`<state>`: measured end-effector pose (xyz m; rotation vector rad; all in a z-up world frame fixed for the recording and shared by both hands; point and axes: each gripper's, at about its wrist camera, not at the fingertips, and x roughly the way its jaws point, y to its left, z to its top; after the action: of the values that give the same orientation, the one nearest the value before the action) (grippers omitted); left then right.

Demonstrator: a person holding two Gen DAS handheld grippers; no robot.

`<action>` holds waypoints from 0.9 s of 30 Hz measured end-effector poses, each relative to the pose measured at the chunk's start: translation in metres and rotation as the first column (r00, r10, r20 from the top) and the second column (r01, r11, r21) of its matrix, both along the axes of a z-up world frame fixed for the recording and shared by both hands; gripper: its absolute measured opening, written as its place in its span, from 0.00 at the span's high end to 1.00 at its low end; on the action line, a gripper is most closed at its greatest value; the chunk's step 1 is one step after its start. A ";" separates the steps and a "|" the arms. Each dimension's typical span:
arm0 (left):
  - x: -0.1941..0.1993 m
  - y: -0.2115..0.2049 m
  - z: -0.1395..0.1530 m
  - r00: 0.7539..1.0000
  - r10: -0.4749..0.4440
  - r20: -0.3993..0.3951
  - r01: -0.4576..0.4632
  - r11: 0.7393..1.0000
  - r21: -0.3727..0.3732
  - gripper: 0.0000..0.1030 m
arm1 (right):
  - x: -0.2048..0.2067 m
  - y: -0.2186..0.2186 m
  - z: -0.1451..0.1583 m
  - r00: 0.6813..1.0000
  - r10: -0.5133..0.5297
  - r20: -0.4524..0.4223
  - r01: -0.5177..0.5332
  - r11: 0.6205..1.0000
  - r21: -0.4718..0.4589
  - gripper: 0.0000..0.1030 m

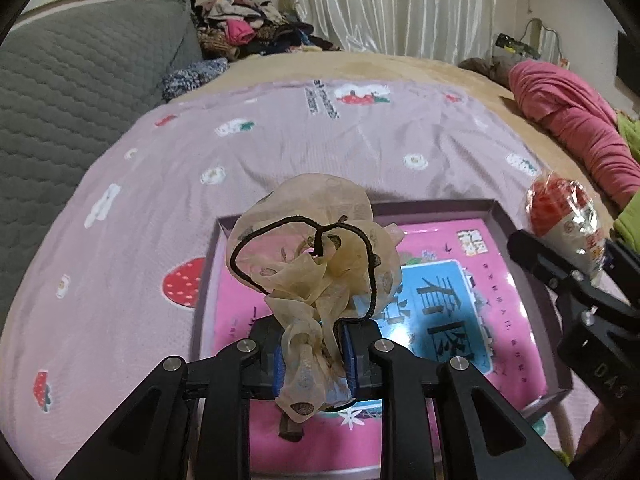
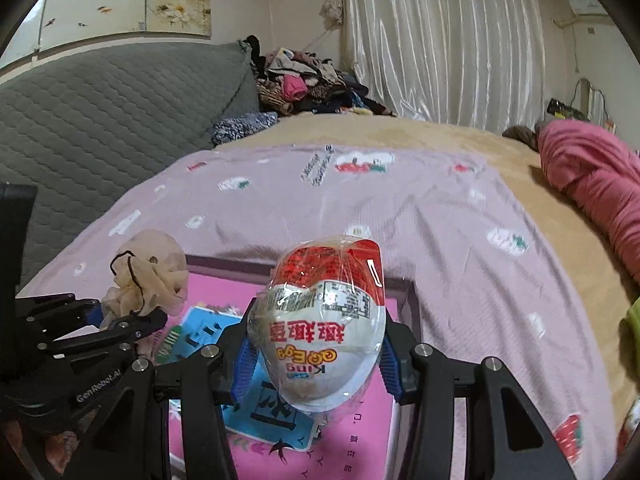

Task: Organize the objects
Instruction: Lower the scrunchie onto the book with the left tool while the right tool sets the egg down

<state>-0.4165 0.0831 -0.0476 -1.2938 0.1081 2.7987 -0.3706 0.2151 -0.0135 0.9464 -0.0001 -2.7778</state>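
Note:
My left gripper (image 1: 314,360) is shut on a beige sheer scrunchie with a black elastic loop (image 1: 316,256) and holds it above a shallow purple box (image 1: 524,240) with a pink printed bottom. The scrunchie also shows in the right wrist view (image 2: 154,276). My right gripper (image 2: 316,356) is shut on a wrapped red-and-white egg-shaped toy (image 2: 324,320) above the same box (image 2: 408,300). The egg (image 1: 564,216) and right gripper show at the right of the left wrist view.
The box lies on a lilac strawberry-print sheet (image 1: 280,140) over a tan blanket (image 2: 440,132). A grey quilted headboard (image 1: 60,100) is at the left, a clothes pile (image 1: 248,28) behind, and pink bedding (image 1: 580,120) at the right.

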 end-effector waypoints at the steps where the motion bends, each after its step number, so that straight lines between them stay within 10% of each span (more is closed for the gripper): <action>1: -0.002 0.000 -0.003 1.000 0.000 0.004 0.000 1.000 0.000 0.76 | -0.002 0.001 -0.004 1.000 -0.002 0.005 0.002 1.000 -0.004 0.50; 27: -0.030 -0.013 -0.046 0.998 0.054 0.024 -0.054 0.998 0.023 0.56 | -0.026 -0.001 -0.055 0.993 -0.018 0.116 0.012 0.998 0.056 0.50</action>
<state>-0.4461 0.0697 -0.0934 -1.3441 0.0400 2.8194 -0.3970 0.2140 -0.0690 1.1251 0.0526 -2.7453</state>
